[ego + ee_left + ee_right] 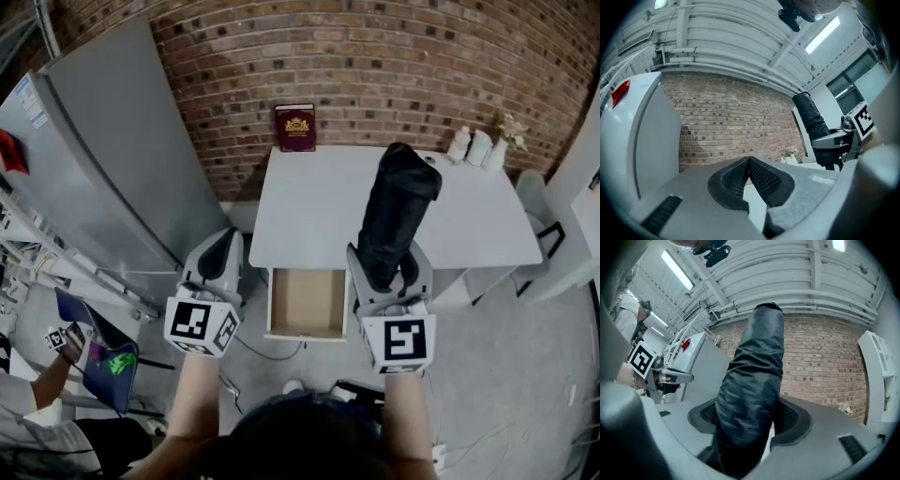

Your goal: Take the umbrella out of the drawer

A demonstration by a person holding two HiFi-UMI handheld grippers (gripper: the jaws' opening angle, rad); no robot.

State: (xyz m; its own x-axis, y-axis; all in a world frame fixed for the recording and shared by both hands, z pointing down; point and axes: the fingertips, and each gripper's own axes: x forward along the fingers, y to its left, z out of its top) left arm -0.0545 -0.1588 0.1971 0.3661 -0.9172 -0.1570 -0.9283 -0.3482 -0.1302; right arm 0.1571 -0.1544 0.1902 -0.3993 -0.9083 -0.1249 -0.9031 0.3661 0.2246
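A black folded umbrella [403, 197] stands nearly upright over the front right of the white table [309, 202]. My right gripper [386, 261] is shut on its lower end. In the right gripper view the umbrella [754, 371] fills the gap between the jaws of the right gripper [750, 416], both pads pressed against its sleeve. The wooden drawer [305, 302] under the table's front edge is pulled open, with nothing showing inside. My left gripper [223, 239] hovers left of the drawer, its pads meeting at the tips [749, 161] with nothing between them. The left gripper view shows the umbrella [811, 119] at the right.
A red book [294, 127] leans against the brick wall at the table's back edge. White vases [478, 147] stand at the back right corner. A tall grey cabinet [103, 159] rises on the left, a white chair [544, 234] on the right. A person's arm [37, 398] is at the lower left.
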